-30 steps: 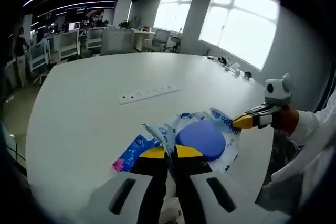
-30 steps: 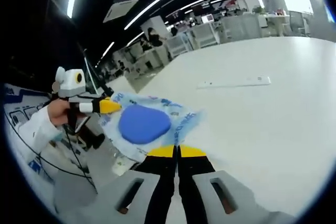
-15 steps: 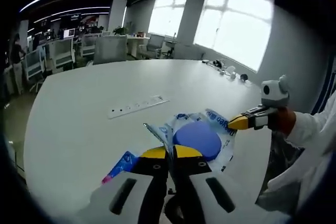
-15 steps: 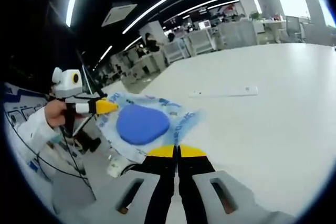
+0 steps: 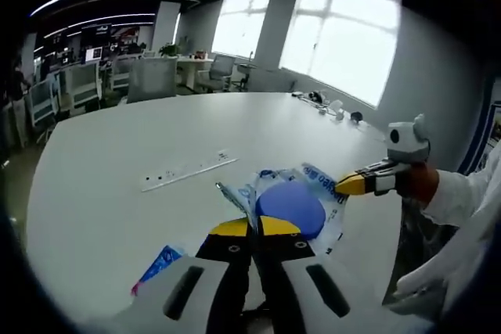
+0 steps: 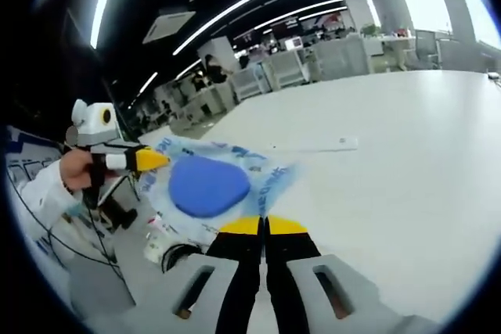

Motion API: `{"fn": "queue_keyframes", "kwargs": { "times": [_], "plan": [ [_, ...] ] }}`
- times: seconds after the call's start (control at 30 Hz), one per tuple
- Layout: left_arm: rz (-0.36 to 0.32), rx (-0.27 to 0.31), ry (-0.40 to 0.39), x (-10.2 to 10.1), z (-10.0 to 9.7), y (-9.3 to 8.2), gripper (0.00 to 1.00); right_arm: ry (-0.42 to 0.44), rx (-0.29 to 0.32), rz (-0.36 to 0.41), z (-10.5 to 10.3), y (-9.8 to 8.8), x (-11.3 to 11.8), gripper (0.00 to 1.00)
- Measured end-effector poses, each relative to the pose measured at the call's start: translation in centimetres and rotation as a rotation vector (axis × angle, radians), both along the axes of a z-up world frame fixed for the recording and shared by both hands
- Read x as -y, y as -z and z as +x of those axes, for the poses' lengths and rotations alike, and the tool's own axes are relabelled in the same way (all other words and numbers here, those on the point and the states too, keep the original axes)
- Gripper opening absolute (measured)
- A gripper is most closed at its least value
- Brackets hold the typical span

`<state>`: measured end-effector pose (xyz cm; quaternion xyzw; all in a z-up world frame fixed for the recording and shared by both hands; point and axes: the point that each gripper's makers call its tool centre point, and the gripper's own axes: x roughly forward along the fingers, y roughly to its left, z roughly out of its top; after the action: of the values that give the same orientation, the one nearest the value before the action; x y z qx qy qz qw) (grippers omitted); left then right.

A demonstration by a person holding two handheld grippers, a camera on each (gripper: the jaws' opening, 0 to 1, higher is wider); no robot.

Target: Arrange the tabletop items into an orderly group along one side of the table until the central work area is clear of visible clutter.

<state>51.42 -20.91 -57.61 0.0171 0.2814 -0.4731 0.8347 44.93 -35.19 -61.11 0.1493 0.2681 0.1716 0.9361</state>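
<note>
A: You are holding the clear plastic pouch (image 5: 301,202) with the blue disc (image 5: 290,207) inside it between both tools, lifted off the white worktop (image 5: 117,154). Your left tool (image 5: 252,228) is pinching one edge with its jaws closed on the film, and your right tool (image 6: 264,227) is doing the same at the opposite edge.

B: And where is it sitting relative to the worktop?

A: It is hanging near the worktop's near edge, stretched between your hands. In the right gripper view the pouch (image 6: 215,181) is reaching partly out over the floor, with your left tool (image 6: 149,159) at its far corner.

B: What else is lying around?

A: A white power strip (image 5: 184,170) is lying further in on the worktop, well apart from the pouch, and a small blue and pink packet (image 5: 156,266) is lying at the near left, beside your left tool.

B: So how should you be finishing this step?

A: I judge you are carrying the pouch toward one side. Be keeping both pinches level so the film is not twisting and the disc is not sliding out. Be lowering it flat by the edge, clear of the middle, and be releasing one tool only once it is resting fully on the surface. The thin film is likely slippery, so a loose pinch could be dropping it to the floor.
</note>
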Motion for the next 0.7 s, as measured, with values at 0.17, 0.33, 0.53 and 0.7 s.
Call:
{"fn": "queue_keyframes", "kwargs": {
  "times": [0.17,0.33,0.53,0.7],
  "plan": [
    [0.008,0.001,0.03,1.8,-0.2,0.6,0.0,0.024,0.002,-0.008,-0.2,0.2,1.8,0.0],
    [0.015,-0.012,0.045,3.1,-0.5,1.5,0.0,0.042,-0.008,-0.013,-0.6,0.9,3.2,0.0],
    [0.015,-0.026,0.057,4.6,-0.7,2.5,0.0,0.061,-0.021,-0.022,-0.7,1.7,4.6,0.0],
    [0.024,-0.035,0.071,5.7,-0.8,3.5,0.0,0.072,-0.037,-0.031,-0.6,2.9,5.7,0.0]
  ]
}}
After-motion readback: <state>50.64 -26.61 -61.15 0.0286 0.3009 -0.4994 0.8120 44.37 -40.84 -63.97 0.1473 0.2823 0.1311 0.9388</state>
